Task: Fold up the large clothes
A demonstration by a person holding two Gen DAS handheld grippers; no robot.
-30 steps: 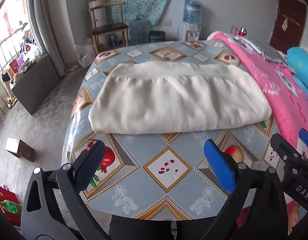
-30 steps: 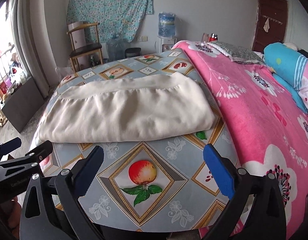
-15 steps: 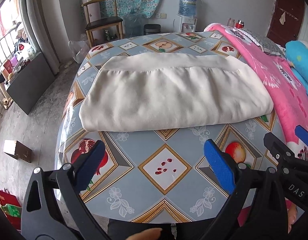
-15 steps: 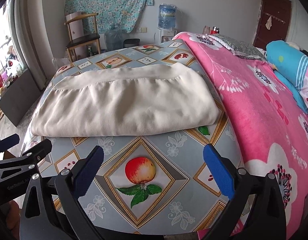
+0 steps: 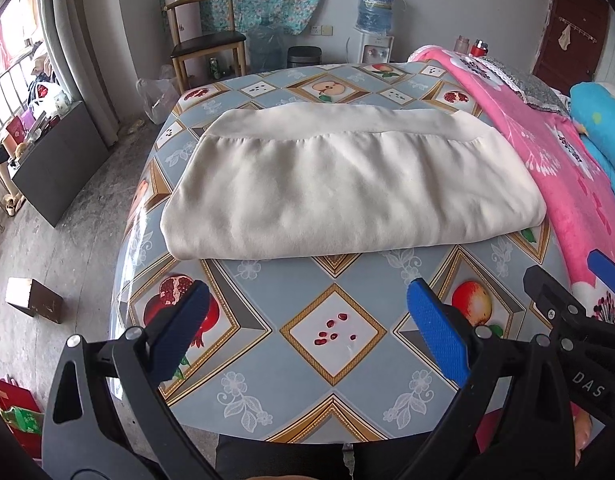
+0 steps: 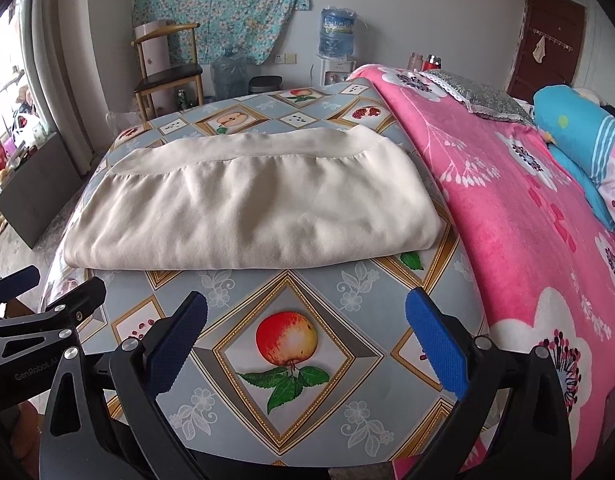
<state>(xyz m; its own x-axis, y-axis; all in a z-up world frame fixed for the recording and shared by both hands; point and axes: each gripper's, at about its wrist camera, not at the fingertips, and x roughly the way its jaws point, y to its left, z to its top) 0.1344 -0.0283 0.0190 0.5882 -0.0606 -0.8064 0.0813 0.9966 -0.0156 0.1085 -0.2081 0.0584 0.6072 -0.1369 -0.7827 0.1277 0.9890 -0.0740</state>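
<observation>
Left tool (image 5: 307,328) and right tool (image 6: 306,330) side by side, level, blue pads spread wide, gripping nothing.

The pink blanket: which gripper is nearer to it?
Right. The right gripper hovers open beside the pink blanket; the left gripper, also open, sits farther off, at the right one's other side.

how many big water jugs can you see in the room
2. One blue jug sits on top of the dispenser by the back wall; a second jug stands on the floor beside the chair. Others may be hidden.
</observation>
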